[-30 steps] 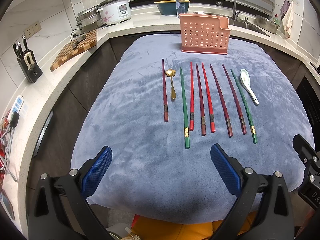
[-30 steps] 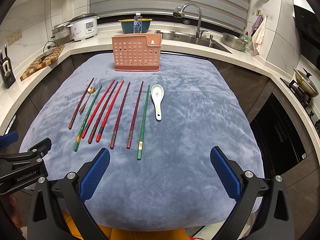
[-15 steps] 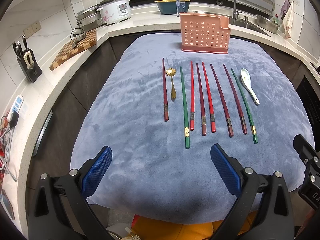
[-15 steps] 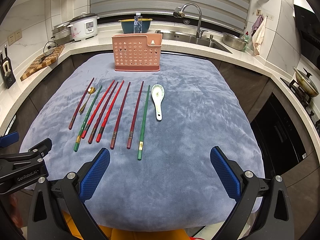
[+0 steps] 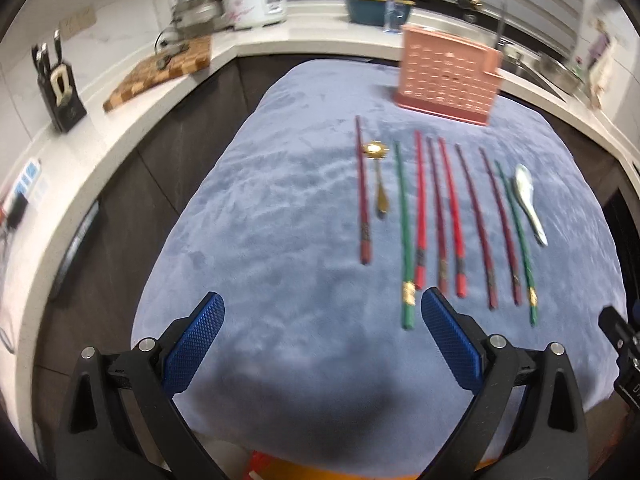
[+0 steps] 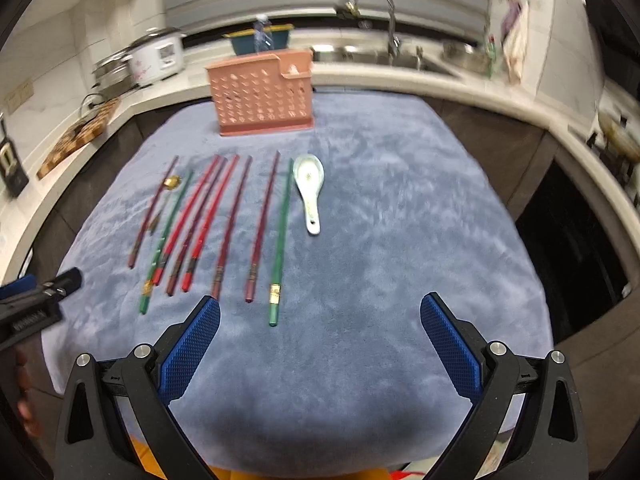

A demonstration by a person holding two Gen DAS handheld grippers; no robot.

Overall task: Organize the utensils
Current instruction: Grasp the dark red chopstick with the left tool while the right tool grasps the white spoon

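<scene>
Several red, dark red and green chopsticks point(image 5: 448, 216) lie side by side on a blue-grey cloth point(image 5: 280, 240). A gold spoon point(image 5: 378, 176) lies near their left end and a white ceramic spoon point(image 5: 528, 200) at their right. A pink perforated utensil holder point(image 5: 448, 76) stands behind them. My left gripper point(image 5: 320, 336) is open and empty, near the cloth's front, left of the green chopstick's end. My right gripper point(image 6: 320, 336) is open and empty, in front of the chopsticks point(image 6: 224, 216), white spoon point(image 6: 310, 188) and holder point(image 6: 262, 94).
A counter runs around the back with a rice cooker point(image 5: 256, 0), cutting board point(image 5: 160, 68), knife block point(image 5: 58, 88), teal bowl point(image 5: 372, 8) and sink with tap point(image 6: 380, 12). The right gripper's body point(image 5: 624, 352) shows at the left view's right edge.
Both grippers have moved forward and tilted, so the views blur and the utensils sit closer. The left view has swung left. Nothing on the cloth has moved.
</scene>
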